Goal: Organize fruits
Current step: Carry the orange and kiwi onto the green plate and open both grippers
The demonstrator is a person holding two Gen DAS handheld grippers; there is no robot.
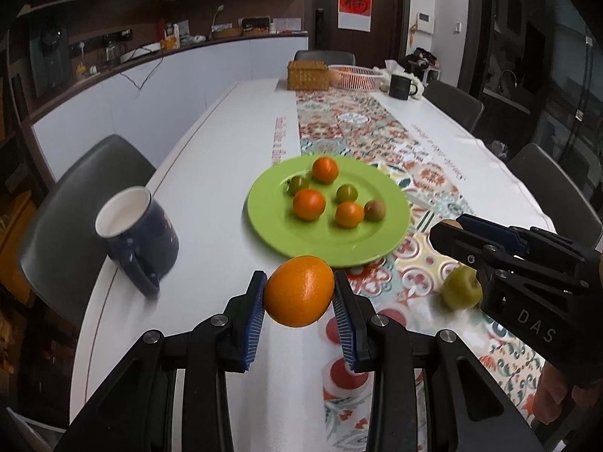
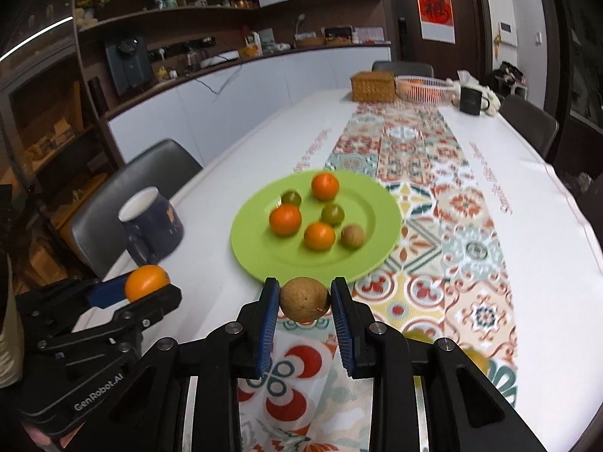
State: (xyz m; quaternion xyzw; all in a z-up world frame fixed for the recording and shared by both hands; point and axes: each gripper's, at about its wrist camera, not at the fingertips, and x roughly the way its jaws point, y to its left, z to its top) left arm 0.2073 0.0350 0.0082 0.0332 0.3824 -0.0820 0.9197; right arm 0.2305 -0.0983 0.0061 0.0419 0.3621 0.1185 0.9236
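Observation:
My left gripper (image 1: 298,293) is shut on an orange (image 1: 299,290) just in front of the near rim of the green plate (image 1: 275,233); the orange also shows in the right wrist view (image 2: 146,281). My right gripper (image 2: 305,298) is shut on a brown kiwi (image 2: 304,298) near the plate's near rim (image 2: 264,263). The plate holds several small fruits: oranges (image 1: 309,204), green ones (image 1: 346,193) and a brown kiwi (image 1: 375,210). A green apple (image 1: 460,287) lies on the patterned runner right of the plate, beside the right gripper.
A dark blue mug (image 1: 137,231) stands left of the plate near the table edge. Far down the table are a wicker box (image 1: 307,74), a pink basket (image 1: 354,77) and a black mug (image 1: 400,86). Chairs surround the table.

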